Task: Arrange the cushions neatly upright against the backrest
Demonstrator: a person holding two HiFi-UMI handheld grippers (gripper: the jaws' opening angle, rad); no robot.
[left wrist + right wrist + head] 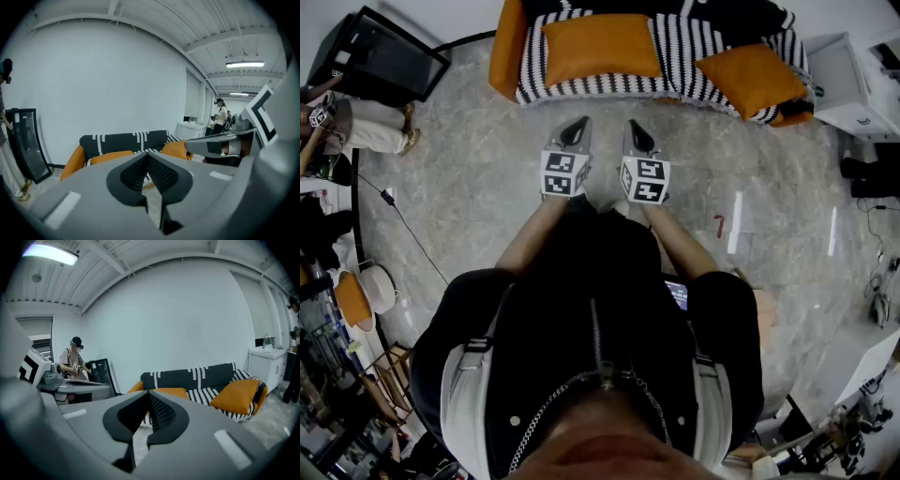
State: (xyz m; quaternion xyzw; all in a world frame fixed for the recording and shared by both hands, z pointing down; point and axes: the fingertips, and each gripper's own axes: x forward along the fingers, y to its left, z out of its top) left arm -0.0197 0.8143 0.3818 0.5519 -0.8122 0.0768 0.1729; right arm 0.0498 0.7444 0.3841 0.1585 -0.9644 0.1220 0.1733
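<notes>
- The left gripper [576, 129] and the right gripper [638, 134] hang side by side in front of the sofa [675, 58], well short of its seat. Each has its jaws pressed together with nothing between them.
- The step in hand looks like the approach. The person has to come closer to the sofa and part the jaws before reaching either cushion.
- The flat cushion [600, 47] lies on the seat in the sofa's left half, as the person faces it. A sound grip would take its front edge, so that it can be swung up and leaned on the backrest [192, 376].
- The tilted cushion [753, 80] sits slumped at the sofa's right end, by the armrest. It probably only needs squaring up against the backrest.
- Count: two orange cushions, one sofa, two grippers.
</notes>
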